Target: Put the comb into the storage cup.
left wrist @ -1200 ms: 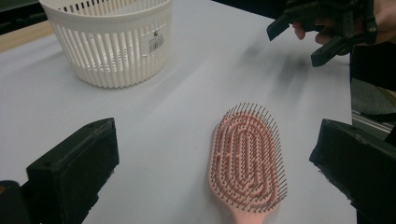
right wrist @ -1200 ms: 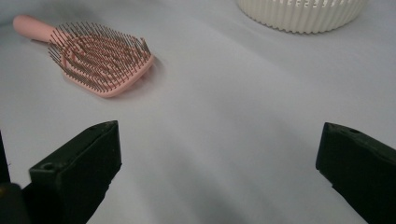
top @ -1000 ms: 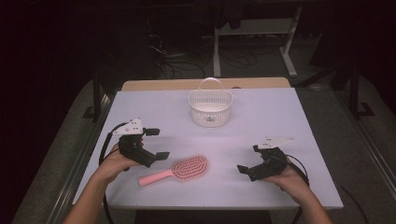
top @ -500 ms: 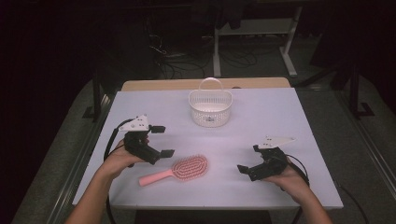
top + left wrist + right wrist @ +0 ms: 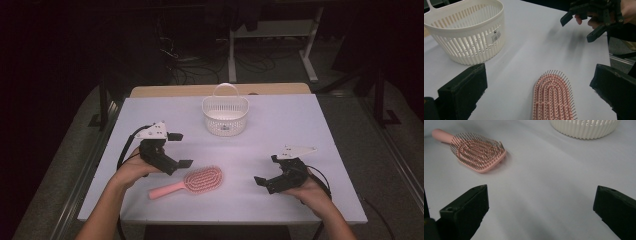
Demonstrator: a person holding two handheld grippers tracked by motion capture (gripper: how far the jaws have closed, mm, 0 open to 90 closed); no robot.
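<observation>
A pink hairbrush [image 5: 192,182] lies bristles up on the white table [image 5: 280,125], handle toward the front left. It also appears in the left gripper view as the hairbrush [image 5: 554,96] and in the right gripper view as the hairbrush [image 5: 476,151]. My left gripper [image 5: 180,149] hovers open just left of the brush head, nothing between its jaws. My right gripper [image 5: 266,170] is open near the front right, apart from the brush. A white slatted basket [image 5: 225,114] with a handle stands at the back middle.
The other gripper [image 5: 590,21] and its hand appear at the far right of the left gripper view. The basket [image 5: 465,31] looks empty. Dark floor with cables and a stand's legs [image 5: 270,45] lies beyond the table's far edge.
My left gripper has moved right and a little forward, closer to the brush head. The right gripper, brush and basket have stayed put.
</observation>
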